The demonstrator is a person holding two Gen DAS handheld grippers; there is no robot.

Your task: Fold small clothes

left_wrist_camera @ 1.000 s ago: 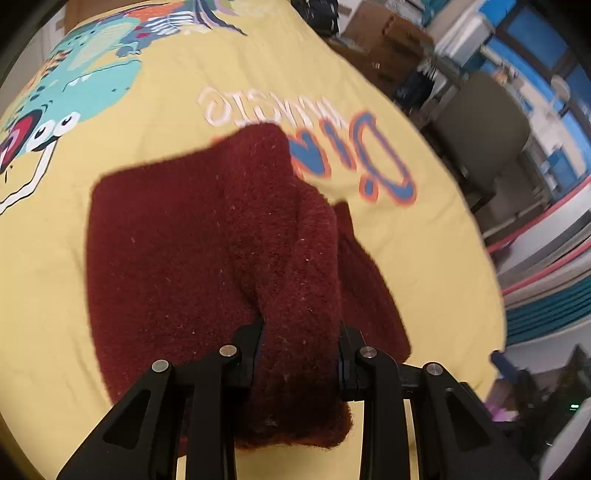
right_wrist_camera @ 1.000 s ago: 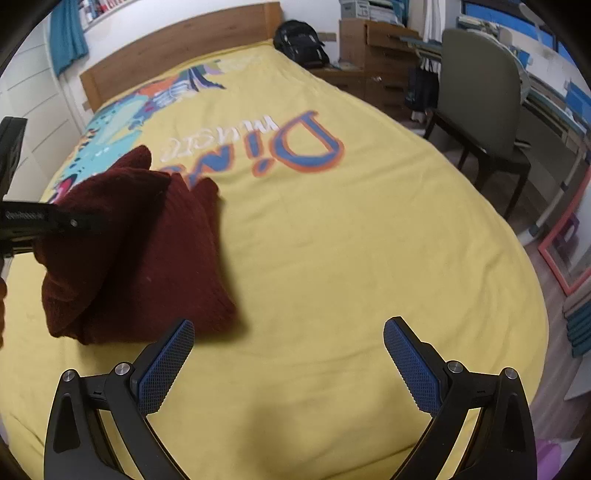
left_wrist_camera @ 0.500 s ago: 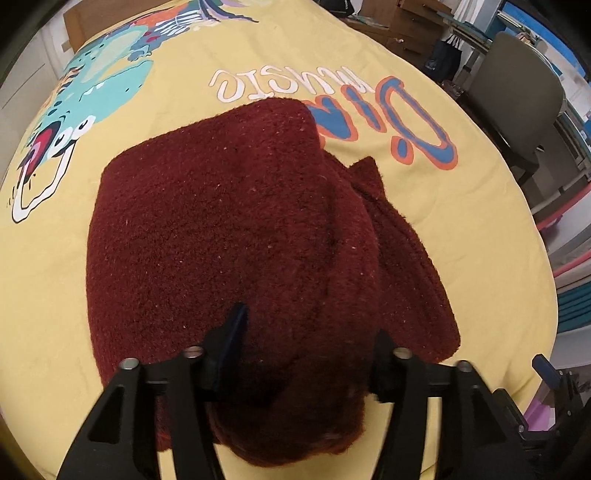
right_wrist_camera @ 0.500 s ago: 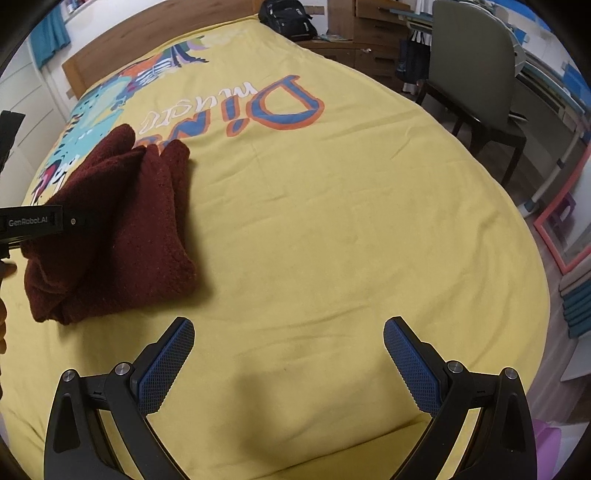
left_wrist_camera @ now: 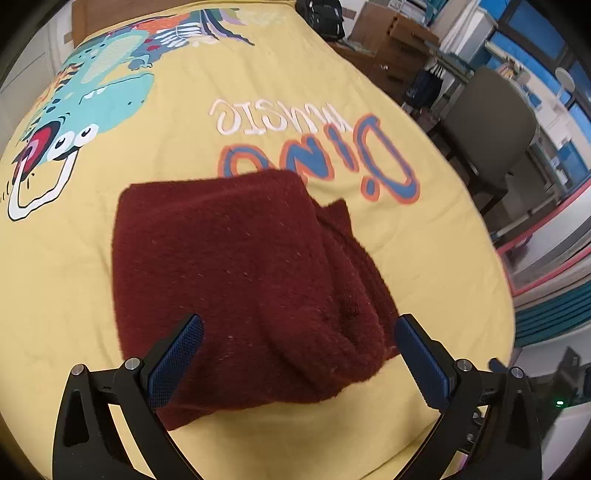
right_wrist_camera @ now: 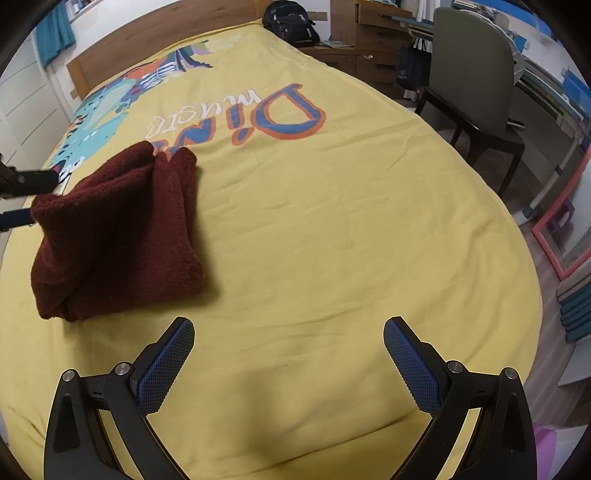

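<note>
Hovering with its jaws just sprung wide, the left gripper (left_wrist_camera: 297,334) frames the folded maroon garment (left_wrist_camera: 240,280) without pressing it. That bundle lies on the yellow bedspread (right_wrist_camera: 332,221). Nearby, the right gripper (right_wrist_camera: 288,334) gapes over bare cloth, gripping nothing.

A home bedroom was shown, likely a child's. A bed (right_wrist_camera: 332,221) was covered by a yellow spread printed with a cartoon dinosaur (left_wrist_camera: 92,96) and the words "Dino music" (right_wrist_camera: 251,114). A wooden headboard (right_wrist_camera: 147,48) was seen against a white wall. A backpack (right_wrist_camera: 291,20), wooden drawers (right_wrist_camera: 373,26) and a grey chair (right_wrist_camera: 476,70) at a desk were seen beside the bed.
</note>
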